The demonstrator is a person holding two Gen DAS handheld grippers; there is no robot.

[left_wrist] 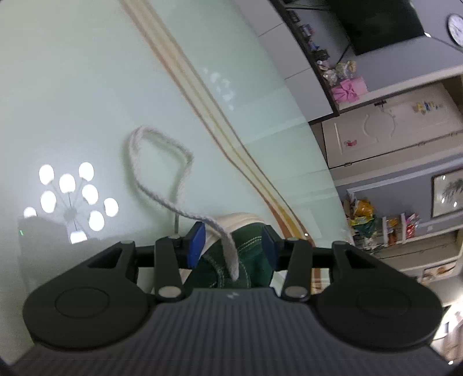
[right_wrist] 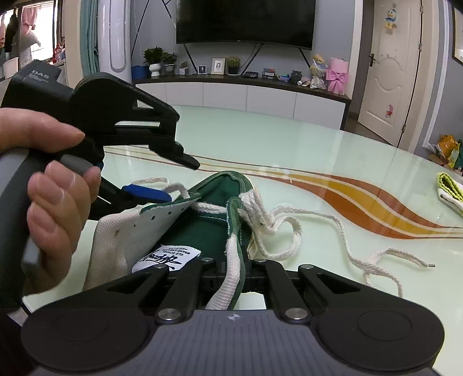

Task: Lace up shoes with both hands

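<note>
Item: green canvas shoe (right_wrist: 208, 228), lower centre on my glass tabletop (right_wrist: 289, 150); light, floppy. At frame left, left gripper (right_wrist: 162, 185) fingers stand apart, straddling the shoe's edge, clamping nothing. White lace (right_wrist: 315, 228): limp, fray-prone; I'd pinch near its tip. Right gripper (right_wrist: 231, 274) fingers closed on the lace.

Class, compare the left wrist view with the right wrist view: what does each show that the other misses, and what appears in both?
Only the left wrist view shows the left gripper head-on, jaws open around a white lace, and a wall clock.

Only the right wrist view shows a hand, the shoe's tongue label and the right gripper shut on the shoe's edge.

Both show the green shoe, glass table and pink bow.
</note>
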